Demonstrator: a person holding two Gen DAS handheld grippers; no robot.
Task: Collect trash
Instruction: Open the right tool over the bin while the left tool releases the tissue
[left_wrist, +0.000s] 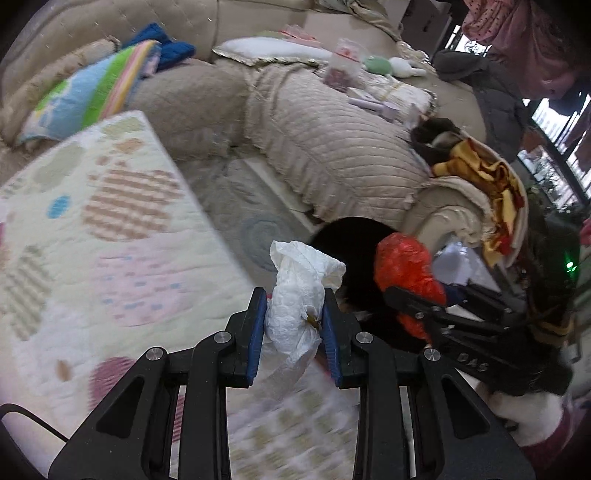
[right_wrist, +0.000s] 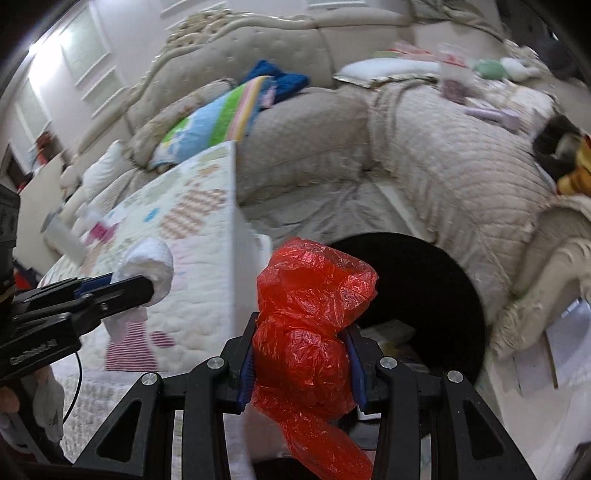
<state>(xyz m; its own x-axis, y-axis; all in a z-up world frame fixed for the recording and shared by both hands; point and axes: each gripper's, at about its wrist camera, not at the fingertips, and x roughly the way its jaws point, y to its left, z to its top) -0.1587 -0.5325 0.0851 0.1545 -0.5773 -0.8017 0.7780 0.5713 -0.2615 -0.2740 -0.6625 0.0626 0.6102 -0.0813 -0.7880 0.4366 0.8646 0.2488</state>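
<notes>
**2 pieces of trash held, bin just ahead**

The left gripper (left_wrist: 295, 325) is clamped narrow on a crumpled white tissue (left_wrist: 299, 295), whose long axis stands upright between the blue pads and pokes out above them. The right gripper (right_wrist: 301, 354) is closed on a crumpled red plastic bag (right_wrist: 310, 325), also standing tall in the jaws, with a loose tail hanging below.

The relation that matters is the black bin (right_wrist: 424, 288): its dark round mouth lies just beyond both grippers, on the floor at the foot of the sofa (left_wrist: 332, 147), past the corner of the quilted table cover (left_wrist: 110, 221). From the right wrist view the bin opens just right of and behind the red bag, with some pale rubbish seemingly already inside, though blur makes that uncertain. The right gripper looks the nearer of the 2; the left one sits further left, over the cover's edge.

The tissue is soft, embossed paper, light and easily torn. The bag is thin, glossy, crinkled film, and may cling to the pads on release.
</notes>
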